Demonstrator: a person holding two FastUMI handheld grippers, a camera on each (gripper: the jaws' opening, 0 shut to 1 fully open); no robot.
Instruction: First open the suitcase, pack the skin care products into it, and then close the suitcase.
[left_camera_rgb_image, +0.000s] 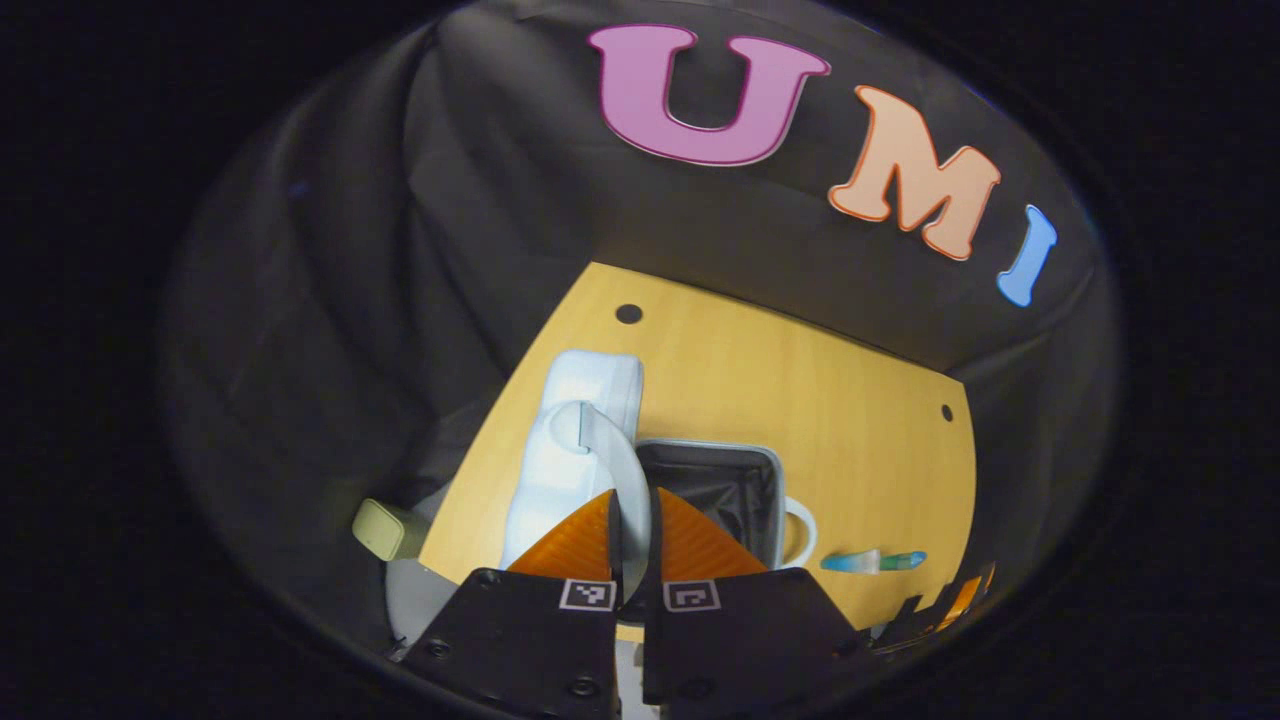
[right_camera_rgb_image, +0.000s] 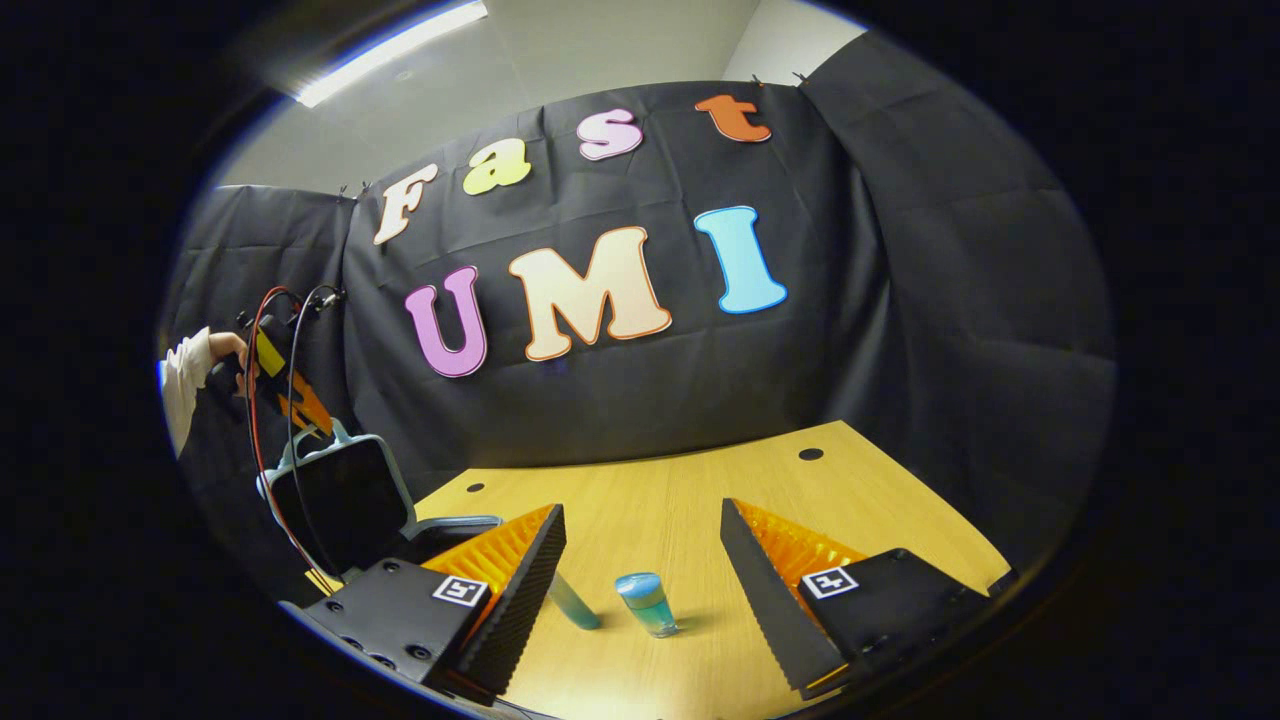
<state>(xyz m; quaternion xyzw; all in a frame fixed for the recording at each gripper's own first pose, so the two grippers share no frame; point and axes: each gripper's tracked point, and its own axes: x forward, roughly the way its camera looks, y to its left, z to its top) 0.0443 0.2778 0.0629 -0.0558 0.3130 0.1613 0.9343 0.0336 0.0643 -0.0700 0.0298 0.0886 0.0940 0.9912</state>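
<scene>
- Left gripper (left_camera_rgb_image: 633, 520) up above the suitcase (left_camera_rgb_image: 575, 450), jaws pressed together on the pale handle (left_camera_rgb_image: 615, 470) of the raised lid.
- Suitcase standing open at the left edge of the wooden surface (left_camera_rgb_image: 800, 400); dark-lined base (left_camera_rgb_image: 730, 490) lying flat, lid lifted upright beside it.
- In the right gripper view, same suitcase (right_camera_rgb_image: 340, 495) at far left with lid up, the other gripper (right_camera_rgb_image: 300, 400) clamped on its top handle, held by a hand (right_camera_rgb_image: 225, 350) in a pale sleeve.
- Right gripper (right_camera_rgb_image: 640, 550) low over the surface, jaws spread wide, gripping nothing.
- Blue-green skin care bottle (right_camera_rgb_image: 648, 603) standing on the surface between the spread jaws, touching neither; a second teal tube (right_camera_rgb_image: 575, 603) just beside the left finger.
- In the left gripper view, bottle (left_camera_rgb_image: 872, 561) right of the suitcase, near the front edge.
</scene>
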